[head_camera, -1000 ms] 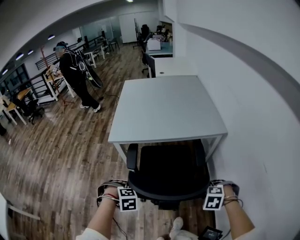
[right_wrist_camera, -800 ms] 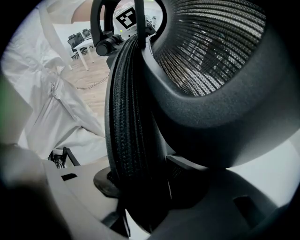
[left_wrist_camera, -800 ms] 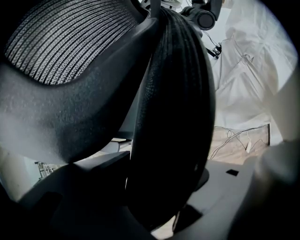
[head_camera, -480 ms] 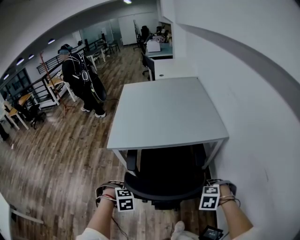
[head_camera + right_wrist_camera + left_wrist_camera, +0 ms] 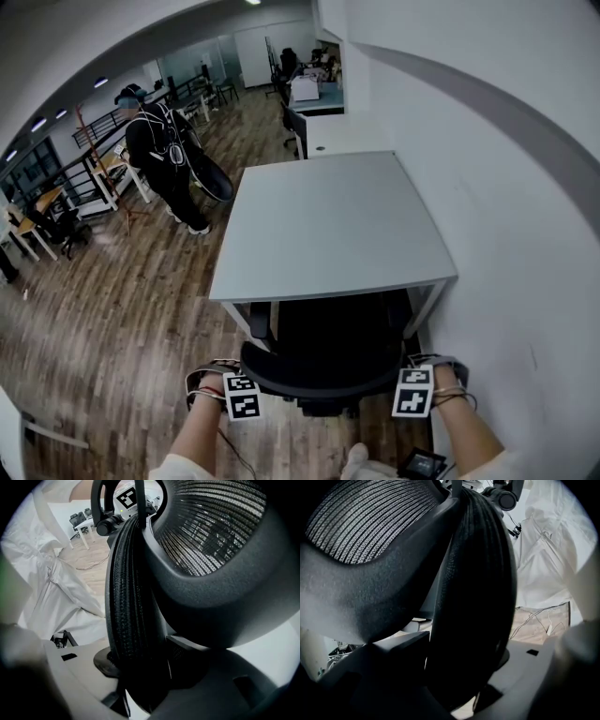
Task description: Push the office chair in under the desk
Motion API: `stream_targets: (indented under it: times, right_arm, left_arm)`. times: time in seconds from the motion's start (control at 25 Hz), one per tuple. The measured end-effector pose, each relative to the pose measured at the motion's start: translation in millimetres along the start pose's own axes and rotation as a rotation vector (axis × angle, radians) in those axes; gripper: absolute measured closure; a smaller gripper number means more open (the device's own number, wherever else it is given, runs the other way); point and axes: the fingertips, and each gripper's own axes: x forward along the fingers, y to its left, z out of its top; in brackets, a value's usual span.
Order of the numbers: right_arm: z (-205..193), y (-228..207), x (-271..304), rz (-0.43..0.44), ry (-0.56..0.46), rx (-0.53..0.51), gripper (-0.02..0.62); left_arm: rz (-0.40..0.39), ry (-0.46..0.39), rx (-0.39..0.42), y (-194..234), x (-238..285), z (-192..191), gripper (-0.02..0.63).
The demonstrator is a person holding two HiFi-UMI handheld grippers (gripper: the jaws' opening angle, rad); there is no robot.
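The black office chair (image 5: 328,330) stands at the near edge of the white desk (image 5: 328,225), with its seat and armrests partly beneath the top. Its curved backrest (image 5: 319,379) is nearest me. My left gripper (image 5: 246,394) is shut on the backrest's left end and my right gripper (image 5: 411,392) on its right end, both pointing steeply down. In the left gripper view the padded rim (image 5: 473,597) fills the gap of the left gripper (image 5: 459,667). In the right gripper view the ribbed rim (image 5: 131,588) sits the same way in the right gripper (image 5: 140,667).
A white wall (image 5: 506,234) runs close along the desk's right side. A person in dark clothes (image 5: 164,155) stands on the wood floor (image 5: 122,319) at the back left. More desks and chairs (image 5: 319,94) stand beyond. My shoe (image 5: 354,457) is below the chair.
The chair has rolled further in under the desk, and both grippers have gone forward with its backrest. The person at the back left has shifted a little.
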Motion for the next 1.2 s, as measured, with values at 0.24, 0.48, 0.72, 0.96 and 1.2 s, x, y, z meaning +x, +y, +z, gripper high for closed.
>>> stream_targets:
  times: [0.24,0.48,0.72,0.96,1.2]
  right_arm:
    - [-2.6,-5.3,0.1,0.005,0.005,-0.003,0.373]
    - [-1.4,-19.4,-1.8,-0.018,-0.001,-0.001,0.374]
    - [1.2,-37.5,0.5,-0.001,0.003,-0.007,0.377]
    - [-4.5,-55.5,5.6,0.005,0.02,0.005,0.377]
    - [-4.7,-72.2,4.3,0.024,0.036,0.009,0.377]
  left_arm:
    - [0.01,-0.004,-0.01,5.3,-0.7,2.2,0.344]
    - [0.066,-0.017,-0.019,25.4,-9.1,2.8,0.339]
    - [0.054,-0.044,-0.038,40.7,-5.8,6.6,0.331]
    - [0.059,-0.056,-0.039,59.5,-2.5,12.0,0.331]
    - [0.052,-0.071,-0.032,77.5,-2.6,14.3,0.333]
